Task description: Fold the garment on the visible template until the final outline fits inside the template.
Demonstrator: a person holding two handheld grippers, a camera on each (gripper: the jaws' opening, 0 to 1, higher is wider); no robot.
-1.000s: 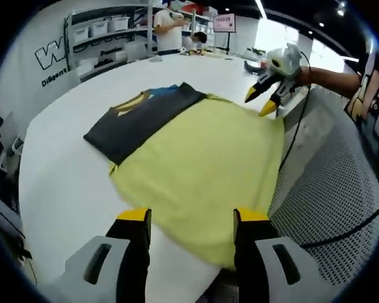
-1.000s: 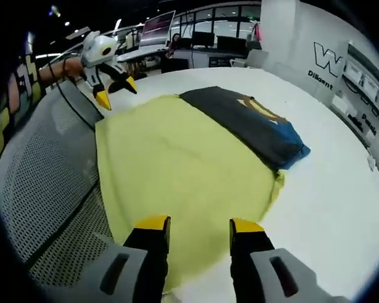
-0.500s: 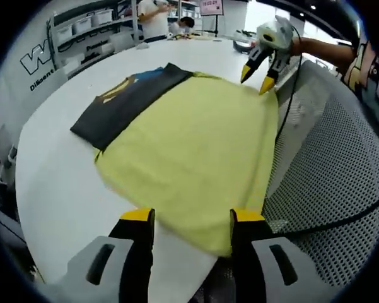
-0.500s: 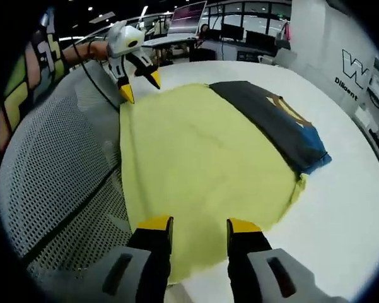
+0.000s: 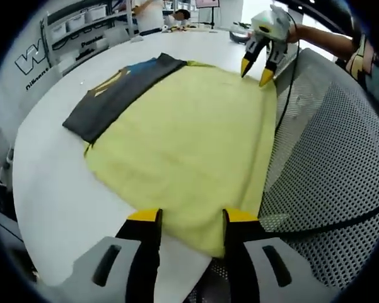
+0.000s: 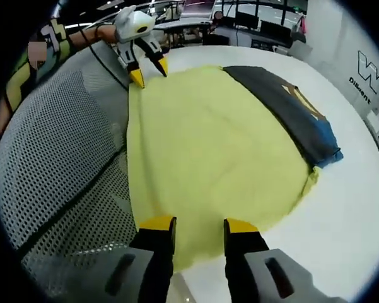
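Fig.: both tongs come down to the near hem of the garment. Over the last sec. each view's own jaws have closed in on the cloth edge, and the opposite tongs have dropped from above the far corner to just at it; judged, both hands are setting up a two-corner grasp for the next fold, none begun yet.

Left tongs: jaws spread, tips over the near edge of the pale yellow cloth garment, nothing pinched. Right tongs: jaws likewise apart, straddling the hem at the other corner, nothing held. Each also shows in the other's view, tips apart at the far corner.

Garment: lies flat on the white round counter, near edge at the counter's rim beside a grey mesh chair back. Surface mostly smooth, w/ faint ripples; outline broad and rounded. A dark grey folded garment with yellow and blue print lies along its far side, overlapping that edge. No template outline can be made out.
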